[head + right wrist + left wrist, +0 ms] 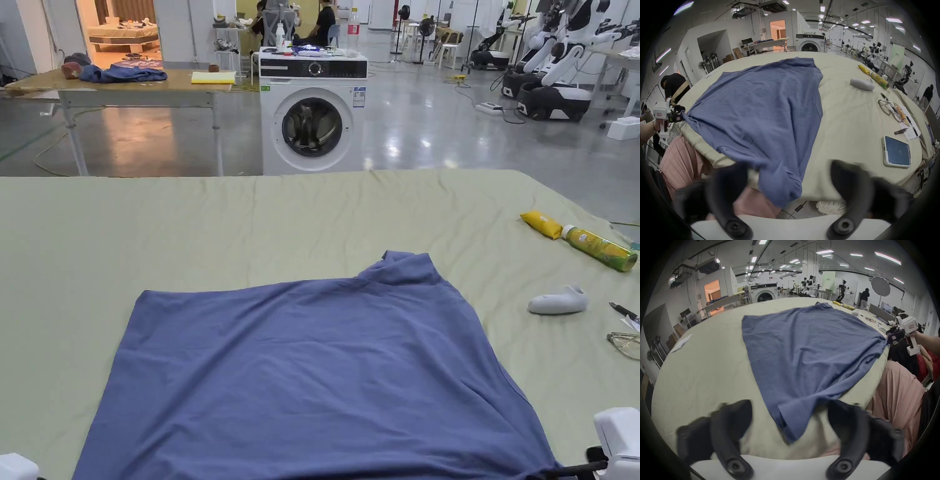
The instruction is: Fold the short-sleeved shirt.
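One blue short-sleeved soft-knit shirt (325,375) spread flat on green-sheeted table (187,237), near hem overhanging the edge. Light, limp, stretchy; best pinched at hem corners. Left gripper (789,404), right gripper (790,164): jaws spread, clamping nothing.

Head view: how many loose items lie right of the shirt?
5: yellow packet, bottle beside it, white device nearer, pen and glasses at the right edge. More may lie outside the frame.

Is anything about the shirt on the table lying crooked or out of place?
Yes. The shirt lies askew on the table. Its near part hangs over the table's edge, and its far corner is bunched up instead of lying flat.
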{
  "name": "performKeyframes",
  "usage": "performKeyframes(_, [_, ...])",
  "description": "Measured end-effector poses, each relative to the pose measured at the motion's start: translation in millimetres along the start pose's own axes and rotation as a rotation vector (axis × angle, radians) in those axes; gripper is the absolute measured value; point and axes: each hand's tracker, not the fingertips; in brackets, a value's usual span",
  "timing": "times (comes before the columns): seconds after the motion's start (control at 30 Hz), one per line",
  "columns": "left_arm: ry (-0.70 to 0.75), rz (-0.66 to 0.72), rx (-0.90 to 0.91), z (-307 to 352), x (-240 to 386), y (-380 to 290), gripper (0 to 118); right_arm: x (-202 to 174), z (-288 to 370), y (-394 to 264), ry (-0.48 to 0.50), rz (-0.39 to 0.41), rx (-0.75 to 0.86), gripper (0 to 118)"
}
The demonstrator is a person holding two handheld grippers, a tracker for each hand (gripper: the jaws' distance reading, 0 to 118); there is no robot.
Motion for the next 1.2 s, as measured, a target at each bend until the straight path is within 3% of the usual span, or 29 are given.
performKeyframes(0.03, [-0.003,0.024,0.049,10.2,-0.5,2.1,87,-3.7,7.8,0.5,0.006,-0.005,0.031,118])
performKeyframes(0.07, [-0.031,0.078,0.100,22.6,-0.8,6.1,87,-7.5,19.8,3.1,0.051,-0.027,0.104,116])
performKeyframes(0.23, [-0.004,0.252,0.382,70.2,18.3,22.2,87,-40.4,57.3,18.9,0.032,-0.124,0.356,116])
performKeyframes(0.3, [0.057,0.292,0.464,83.9,34.0,27.2,84,-65.9,68.9,22.8,0.021,-0.135,0.495,108])
performKeyframes(0.33, [0.094,0.307,0.500,88.3,41.7,27.2,71,-79.0,74.3,21.8,0.031,-0.130,0.580,95])
performKeyframes(0.37, [0.140,0.315,0.554,92.8,49.0,25.4,31,-90.4,76.9,23.6,0.033,-0.126,0.657,52])
performKeyframes(0.4, [0.170,0.314,0.605,96.5,55.3,23.2,3,-103.7,80.3,24.4,0.029,-0.135,0.727,5])
performKeyframes(0.5, [0.284,0.329,0.626,97.9,65.2,27.2,0,-130.6,75.7,30.0,-0.015,-0.159,0.799,0])
performKeyframes(0.57, [0.209,0.346,0.520,94.3,48.6,33.0,0,-135.6,72.7,34.0,0.089,-0.169,0.799,0])
performKeyframes(0.63, [0.183,0.361,0.312,85.3,30.3,45.0,0,-137.4,70.6,41.1,0.129,-0.126,0.765,0])
performKeyframes(0.7, [0.107,0.439,-0.051,66.2,9.0,53.4,0,-140.0,67.2,43.3,0.103,-0.069,0.729,0])
performKeyframes(0.73, [0.072,0.462,-0.145,55.6,0.7,47.8,0,-140.6,65.1,42.5,0.087,-0.067,0.723,0])
performKeyframes(0.8, [0.031,0.451,-0.119,38.3,-9.3,34.3,12,-138.6,62.7,43.8,0.097,-0.085,0.710,0])
performKeyframes(0.83, [0.040,0.468,-0.151,31.1,-9.5,30.2,33,-136.4,60.1,42.2,0.109,-0.101,0.701,0])
performKeyframes(0.87, [0.079,0.480,-0.185,21.2,-11.9,27.3,72,-134.6,57.8,40.7,0.118,-0.116,0.693,0])
performKeyframes(0.9, [0.113,0.476,-0.167,14.5,-13.2,24.7,88,-133.2,58.8,41.6,0.120,-0.127,0.684,0])
performKeyframes(1.0, [0.114,0.620,-0.023,4.6,-17.6,23.4,91,-129.8,53.0,37.1,0.108,-0.150,0.660,0])
performKeyframes(1.1, [0.055,0.802,-0.082,-21.3,-31.4,19.0,91,-125.5,51.4,36.0,0.114,-0.180,0.633,0])
performKeyframes(1.13, [0.075,0.782,-0.178,-32.0,-32.3,18.1,91,-124.5,50.0,35.0,0.120,-0.190,0.630,0])
performKeyframes(1.2, [0.120,0.557,-0.243,-41.6,-19.3,18.3,90,-123.2,50.8,34.8,0.125,-0.198,0.627,0])
